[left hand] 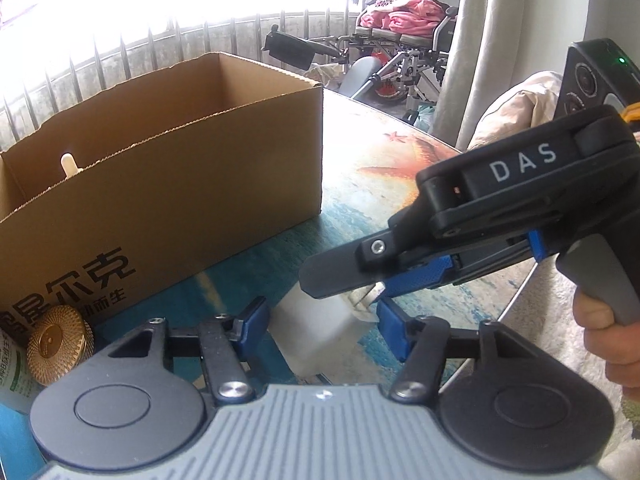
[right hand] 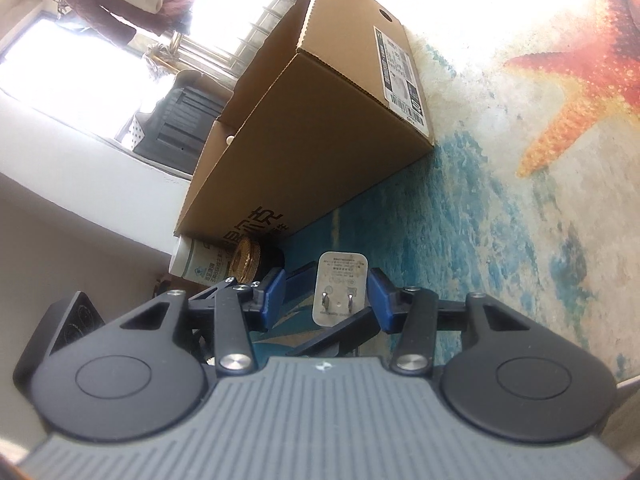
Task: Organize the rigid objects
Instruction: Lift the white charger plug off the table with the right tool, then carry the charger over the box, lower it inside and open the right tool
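**A:** What is the setting, starting with the biggest thing?

**B:** A table (left hand: 400, 168) with a beach print carries an open cardboard box (left hand: 180, 184), which is likely where the loose items are meant to go.

**A:** Where are the tools?

**B:** Both are in front of the box's printed long wall, meeting from two sides over one item. The left gripper (left hand: 322, 326) has its jaws apart, with a clear gap at each blue pad. The right gripper (right hand: 327, 295) comes in from the side, held by a hand (left hand: 600, 320). Its jaws also straddle the item, but I cannot tell whether they press on it.

**A:** What is the item?

**B:** It is a white charger (right hand: 340, 284) in front of the box and not touching it, with its metal prongs facing the right gripper. I judge that two tools on one small block means a steadying or a handover before it is lifted into the box. I cannot tell whether it rests on the table.

**A:** What is in the box?

**B:** Only a pale knob (left hand: 68, 164) shows above an inner flap at the box's left end, and the rest is hidden. A white bottle (right hand: 200, 268) lies outside at the box's near left corner, and a ribbed gold lid (left hand: 56, 344) sits beside it. Neither is packed yet.
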{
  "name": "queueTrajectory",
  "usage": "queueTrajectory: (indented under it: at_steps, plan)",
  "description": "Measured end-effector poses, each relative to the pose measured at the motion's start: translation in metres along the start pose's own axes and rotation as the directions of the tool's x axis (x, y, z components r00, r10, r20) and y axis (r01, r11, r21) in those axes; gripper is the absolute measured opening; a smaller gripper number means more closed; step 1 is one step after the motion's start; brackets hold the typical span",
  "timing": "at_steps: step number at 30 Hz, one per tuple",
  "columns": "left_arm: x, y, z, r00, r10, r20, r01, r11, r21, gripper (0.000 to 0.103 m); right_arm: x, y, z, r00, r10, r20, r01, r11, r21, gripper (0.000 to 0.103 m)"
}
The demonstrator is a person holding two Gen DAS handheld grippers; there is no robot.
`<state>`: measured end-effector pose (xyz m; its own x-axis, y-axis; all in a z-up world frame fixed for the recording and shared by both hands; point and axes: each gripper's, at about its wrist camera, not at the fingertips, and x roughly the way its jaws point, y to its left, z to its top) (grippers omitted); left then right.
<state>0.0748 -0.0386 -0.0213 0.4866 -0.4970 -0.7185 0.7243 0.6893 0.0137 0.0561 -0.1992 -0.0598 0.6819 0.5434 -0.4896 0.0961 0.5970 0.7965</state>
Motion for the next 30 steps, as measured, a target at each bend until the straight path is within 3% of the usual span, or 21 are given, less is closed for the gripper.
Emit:
queueTrajectory:
  at_steps: [9, 14, 25, 30]
  plan:
    - [-0.001, 0.000, -0.006, 1.000, 0.016, 0.014, -0.016, 1.000, 0.010, 0.058, 0.004, 0.008, 0.000, 1.000, 0.031, -0.003, -0.031, 0.999, -0.011, 0.046]
    - [0.001, 0.012, -0.012, 1.000, -0.007, -0.013, 0.006, 0.998, -0.059, 0.042, 0.013, 0.019, -0.003, 0.999, 0.036, -0.024, -0.037, 0.999, -0.040, 0.046]
    - [-0.003, 0.020, -0.016, 1.000, 0.016, 0.007, -0.015, 0.996, -0.093, 0.032, 0.021, 0.035, -0.004, 0.999, -0.027, -0.023, 0.025, 0.996, -0.080, 0.046]
    - [-0.020, 0.025, -0.007, 0.999, 0.021, 0.051, -0.015, 0.994, -0.107, 0.028, 0.011, 0.058, 0.002, 1.000, -0.006, 0.001, 0.006, 0.992, -0.124, 0.046]
